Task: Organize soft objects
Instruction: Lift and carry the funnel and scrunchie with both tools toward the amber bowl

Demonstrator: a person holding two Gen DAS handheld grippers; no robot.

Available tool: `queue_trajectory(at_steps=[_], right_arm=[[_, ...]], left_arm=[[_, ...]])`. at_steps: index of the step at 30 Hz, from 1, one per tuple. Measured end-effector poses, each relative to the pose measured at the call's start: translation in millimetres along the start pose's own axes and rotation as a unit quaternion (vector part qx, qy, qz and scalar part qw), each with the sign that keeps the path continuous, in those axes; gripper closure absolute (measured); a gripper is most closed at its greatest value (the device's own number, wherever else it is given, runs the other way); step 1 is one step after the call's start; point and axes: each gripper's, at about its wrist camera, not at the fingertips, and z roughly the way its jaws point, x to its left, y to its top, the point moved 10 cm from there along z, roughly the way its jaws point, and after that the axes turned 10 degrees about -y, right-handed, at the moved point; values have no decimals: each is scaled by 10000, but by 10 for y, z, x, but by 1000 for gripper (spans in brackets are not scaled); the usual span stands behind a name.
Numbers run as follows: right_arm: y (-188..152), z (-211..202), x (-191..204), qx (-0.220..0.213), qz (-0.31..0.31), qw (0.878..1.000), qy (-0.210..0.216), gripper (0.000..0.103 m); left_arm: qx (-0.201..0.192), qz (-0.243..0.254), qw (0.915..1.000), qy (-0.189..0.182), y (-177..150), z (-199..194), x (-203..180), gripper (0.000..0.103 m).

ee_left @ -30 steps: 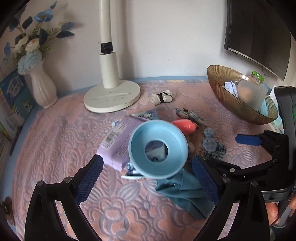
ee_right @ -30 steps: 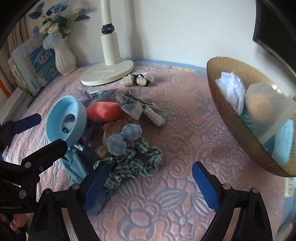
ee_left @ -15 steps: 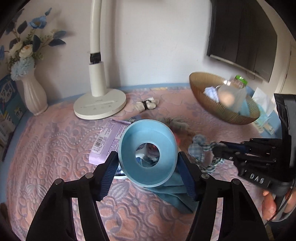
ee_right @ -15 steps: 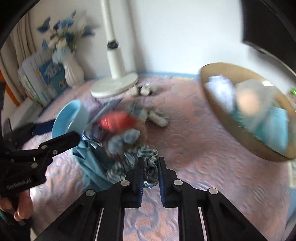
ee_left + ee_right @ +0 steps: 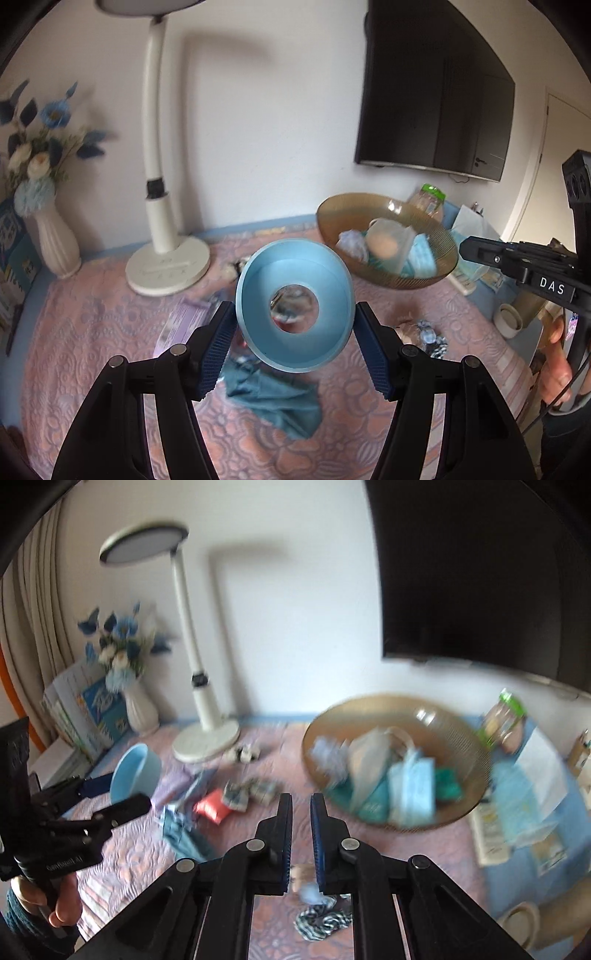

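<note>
Gripping one pale blue ring-shaped bowl between its two blue-padded fingers, the left gripper fills the lower centre of the left wrist view; the bowl has a round hole through its middle and is lifted above the pink patterned tablecloth. Below it, one teal cloth lies crumpled on the tablecloth. To its right sits one small striped fabric bundle.

At centre right of that view stands one amber ribbed bowl, with several soft items inside: a white cloth, a clear pouch and pale blue pieces, too blurred to count exactly. One white desk lamp stands at centre left, and one white vase of blue and white flowers at far left. One dark wall screen fills the upper right.

In the right wrist view, the right gripper sits at lower centre, its two fingers drawn nearly together with only a narrow slit between them; whether anything is pinched there cannot be told. Beneath them, a striped fabric scrunchie shows at the bottom of the frame. One red soft item and one checked cloth lie at centre left. The whole view is blurred.
</note>
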Motion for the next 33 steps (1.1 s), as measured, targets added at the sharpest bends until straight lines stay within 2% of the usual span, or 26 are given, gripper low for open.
queue_trajectory(at_steps=[3, 5, 6, 7, 8, 10, 12, 13, 14, 16, 17, 18, 19, 20, 21, 25, 33], right_arm=[[-67, 25, -98, 384, -81, 9990, 204, 92], [-245, 95, -171, 652, 29, 9973, 334, 75], [-393, 153, -197, 802, 67, 9960, 382, 52], [-539, 217, -246, 911, 127, 9953, 310, 38], [-714, 284, -303, 1066, 226, 9938, 224, 35], [-944, 436, -272, 1413, 367, 9886, 374, 29], [-1132, 637, -208, 1726, 393, 9835, 371, 29], [-1191, 725, -186, 1824, 339, 9823, 248, 29], [-1258, 829, -177, 1917, 200, 9812, -48, 29], [-1313, 935, -121, 1875, -165, 9809, -490, 29], [-1324, 943, -78, 1787, -269, 9819, -565, 32], [-1334, 944, -7, 1703, -364, 9831, -559, 48], [-1350, 942, 41, 1667, -432, 9835, -559, 60], [-1350, 926, 80, 1579, -548, 9838, -655, 64], [-1350, 904, 124, 1511, -651, 9838, -710, 76], [-1399, 819, 311, 1444, -786, 9846, -595, 78], [-1467, 782, 386, 1281, -747, 9844, -944, 78]], left_arm=[[-50, 73, 9999, -111, 85, 54, -130, 40], [-31, 95, 9998, -152, 64, 87, -192, 40], [3, 91, 9998, -174, 36, 117, -211, 40], [37, 83, 9998, -189, 10, 142, -222, 40], [75, 73, 9998, -186, -23, 164, -232, 40], [177, 75, 9997, -141, -84, 211, -226, 40], [203, 15, 9997, -97, -116, 203, -211, 40], [194, -17, 9998, -82, -125, 182, -203, 40], [176, -47, 9998, -67, -134, 154, -187, 40], [125, -114, 9999, -10, -171, 59, -130, 40], [105, -146, 9998, 19, -191, 19, -99, 40], [79, -205, 9997, 63, -219, -39, -52, 40], [67, -245, 9996, 89, -237, -70, -22, 40], [50, -291, 9995, 120, -267, -115, 11, 40], [41, -315, 9994, 134, -281, -136, 30, 40], [-19, -437, 9989, 140, -358, -251, 87, 40], [-88, -511, 9987, 12, -387, -363, 29, 40]])
